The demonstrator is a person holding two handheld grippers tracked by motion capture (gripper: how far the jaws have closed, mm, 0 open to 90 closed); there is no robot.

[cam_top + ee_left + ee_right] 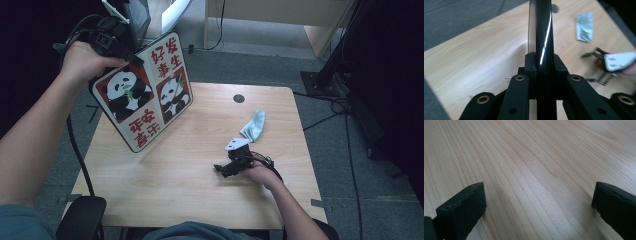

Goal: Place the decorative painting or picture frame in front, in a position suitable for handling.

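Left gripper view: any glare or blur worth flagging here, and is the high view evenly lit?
Left gripper view: a bright glare streak runs down the panda board's dark edge; the cloth behind looks soft. High view: table well lit, surroundings dark, board shadow falls beneath it. Right gripper view: wood grain sharp.

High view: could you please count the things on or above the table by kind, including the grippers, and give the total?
Panda boards: 1, held up by the left gripper
Blue cloths: 1
Grippers: 2, counting the right gripper
Total: 4
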